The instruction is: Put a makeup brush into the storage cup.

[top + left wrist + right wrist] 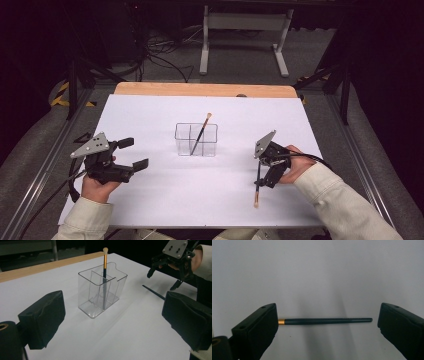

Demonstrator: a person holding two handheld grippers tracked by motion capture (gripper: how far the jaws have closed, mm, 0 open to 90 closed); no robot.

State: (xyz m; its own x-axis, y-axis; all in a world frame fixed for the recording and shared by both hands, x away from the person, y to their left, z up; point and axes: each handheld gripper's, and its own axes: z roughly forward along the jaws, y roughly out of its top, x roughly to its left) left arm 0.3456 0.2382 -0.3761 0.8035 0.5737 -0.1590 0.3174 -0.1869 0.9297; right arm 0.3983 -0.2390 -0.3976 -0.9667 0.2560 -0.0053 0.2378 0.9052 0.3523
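Observation:
A clear plastic organizer (196, 140) (100, 293) with dividers stands mid-table, and one brush (201, 131) (105, 265) leans upright inside it, bristles up. A second brush (256, 195) (324, 320) with a dark handle and gold ferrule lies flat on the white sheet at the right. My right gripper (265, 177) (327, 315) points down over it, open, with one jaw off each end of the handle and neither touching it. My left gripper (132, 152) (113, 307) is open at the left, facing the organizer from some distance. The left gripper view also shows the right gripper (165, 277) and the lying brush's handle (153, 291).
A white sheet (165, 200) covers the table, with a strip of wooden edge (200, 89) at the back. Beyond the table are another table's legs (245, 45) and floor cables. Black frame posts stand at both sides.

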